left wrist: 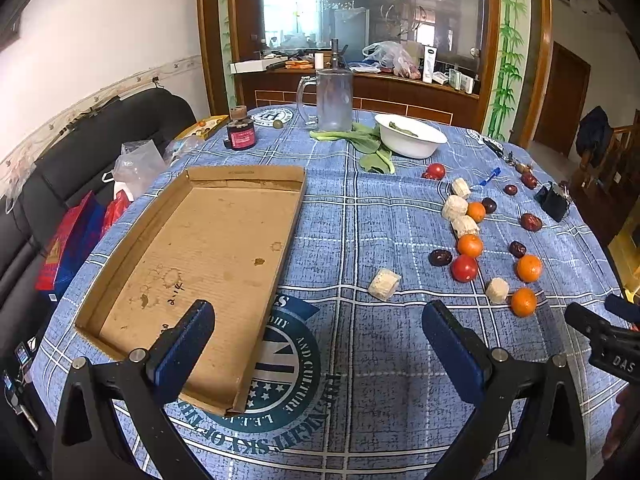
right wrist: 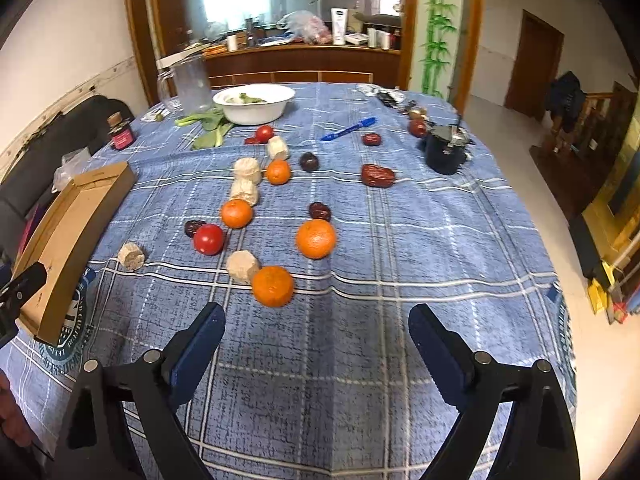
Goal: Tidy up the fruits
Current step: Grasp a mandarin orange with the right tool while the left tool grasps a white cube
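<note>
Both grippers' fingers spread, empty: right gripper hovers over bench's near edge, nearest orange just ahead. Left gripper hovers by bare cardboard tray, left side. Sorting unstarted, likely; next: advance, pinch orange gently, carry trayward.

Left hand-held gripper spread wide – right hand-held gripper likewise, empty.

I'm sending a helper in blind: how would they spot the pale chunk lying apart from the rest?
Start at the cardboard tray. On the blue cloth just right of its near end lies one pale cut chunk. It alone sits clear of the oranges and tomatoes.
</note>
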`<act>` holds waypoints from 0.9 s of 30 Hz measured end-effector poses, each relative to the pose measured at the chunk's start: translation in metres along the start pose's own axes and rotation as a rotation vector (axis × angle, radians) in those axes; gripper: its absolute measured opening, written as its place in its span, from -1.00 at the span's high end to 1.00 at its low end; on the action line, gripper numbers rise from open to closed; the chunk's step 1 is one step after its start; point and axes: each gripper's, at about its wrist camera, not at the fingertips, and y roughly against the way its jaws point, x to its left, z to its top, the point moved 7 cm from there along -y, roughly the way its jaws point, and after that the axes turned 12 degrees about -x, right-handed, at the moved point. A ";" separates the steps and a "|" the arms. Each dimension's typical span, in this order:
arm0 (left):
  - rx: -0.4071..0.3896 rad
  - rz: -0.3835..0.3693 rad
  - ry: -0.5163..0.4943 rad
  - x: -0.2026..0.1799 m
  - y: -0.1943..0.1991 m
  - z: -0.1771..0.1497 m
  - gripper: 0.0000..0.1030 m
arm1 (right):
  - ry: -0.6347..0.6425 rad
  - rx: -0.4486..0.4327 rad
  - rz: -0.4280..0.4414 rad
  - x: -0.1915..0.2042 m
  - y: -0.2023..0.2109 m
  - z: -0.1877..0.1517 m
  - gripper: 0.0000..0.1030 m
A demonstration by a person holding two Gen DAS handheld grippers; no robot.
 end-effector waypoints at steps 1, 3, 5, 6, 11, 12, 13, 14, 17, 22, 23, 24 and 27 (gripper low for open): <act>0.003 -0.001 -0.002 0.000 -0.001 -0.001 -1.00 | 0.009 0.004 0.013 0.003 -0.003 0.000 -0.76; 0.014 -0.012 -0.009 -0.002 -0.003 -0.003 -1.00 | 0.041 0.018 0.052 0.011 -0.011 0.000 -0.75; 0.014 -0.017 -0.022 -0.004 -0.003 -0.005 -1.00 | 0.064 0.018 0.061 0.015 -0.022 0.000 -0.72; 0.014 -0.018 -0.035 -0.006 -0.004 -0.006 -1.00 | 0.062 0.026 0.078 0.017 -0.027 -0.001 -0.72; 0.026 -0.042 -0.069 -0.014 -0.007 -0.010 -1.00 | 0.051 0.108 0.140 0.023 -0.054 -0.011 -0.38; 0.032 -0.051 -0.073 -0.016 -0.008 -0.010 -1.00 | 0.049 0.125 0.149 0.024 -0.060 -0.014 -0.35; 0.036 -0.055 -0.076 -0.018 -0.009 -0.011 -1.00 | 0.045 0.132 0.155 0.024 -0.062 -0.015 -0.24; 0.040 -0.057 -0.080 -0.019 -0.011 -0.011 -1.00 | 0.037 0.142 0.162 0.024 -0.066 -0.017 -0.10; 0.054 -0.072 -0.080 -0.024 -0.015 -0.012 -1.00 | 0.034 0.159 0.178 0.024 -0.073 -0.019 0.25; 0.084 -0.108 -0.089 -0.037 -0.027 -0.010 -1.00 | 0.058 0.150 0.186 0.025 -0.074 -0.018 0.34; 0.088 -0.116 -0.091 -0.040 -0.029 -0.009 -1.00 | 0.062 0.146 0.182 0.024 -0.073 -0.018 0.35; 0.096 -0.133 -0.094 -0.045 -0.032 -0.008 -1.00 | 0.060 0.140 0.178 0.022 -0.071 -0.017 0.35; 0.119 -0.174 -0.101 -0.057 -0.044 -0.005 -1.00 | 0.063 0.132 0.164 0.016 -0.066 -0.015 0.35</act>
